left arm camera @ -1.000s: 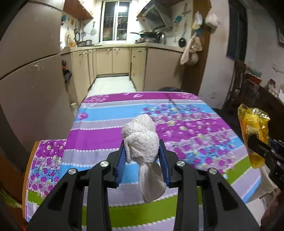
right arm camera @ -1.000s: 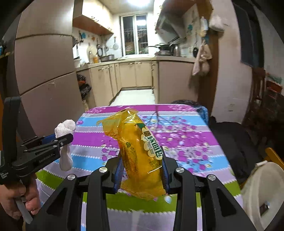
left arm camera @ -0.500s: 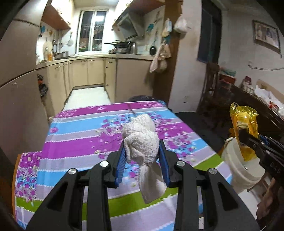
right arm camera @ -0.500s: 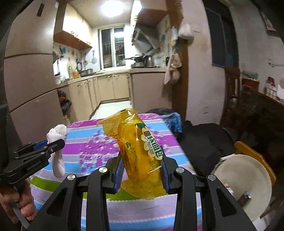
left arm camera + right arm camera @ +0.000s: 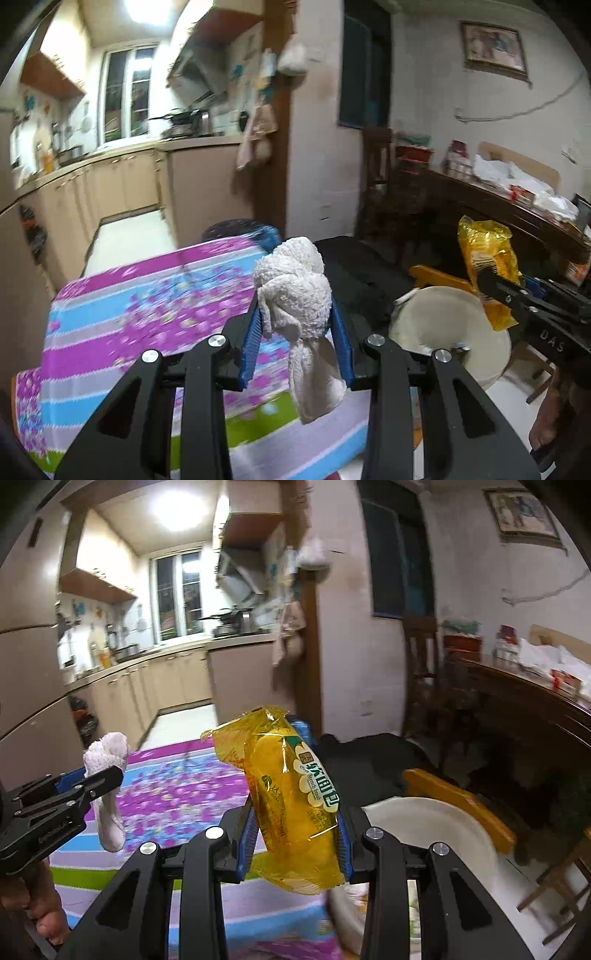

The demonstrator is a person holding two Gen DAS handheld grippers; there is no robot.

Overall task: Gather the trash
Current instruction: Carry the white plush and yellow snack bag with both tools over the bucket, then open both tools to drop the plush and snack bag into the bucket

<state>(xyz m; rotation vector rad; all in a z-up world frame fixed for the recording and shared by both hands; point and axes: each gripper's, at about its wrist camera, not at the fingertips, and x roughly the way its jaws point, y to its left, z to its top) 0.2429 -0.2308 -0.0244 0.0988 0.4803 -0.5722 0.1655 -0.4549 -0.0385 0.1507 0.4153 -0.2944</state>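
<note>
Two grips on show: the left gripper (image 5: 295,332) has its blue jaws clamped on a crumpled white tissue (image 5: 295,295), its tail dangling below them, above the floral tabletop (image 5: 147,314). Right gripper (image 5: 293,834) pinches a yellow snack wrapper (image 5: 295,805), upright between the jaws. Beyond the tabletop's right edge sits a white bin (image 5: 424,823).

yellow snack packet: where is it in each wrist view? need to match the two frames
Left wrist view: yellow snack packet at the right edge, clamped in the right gripper, above the white bin.
Right wrist view: packet centre, between that gripper's own blue fingers.
Shared landmark: the white bin, lower right in both views.
</note>
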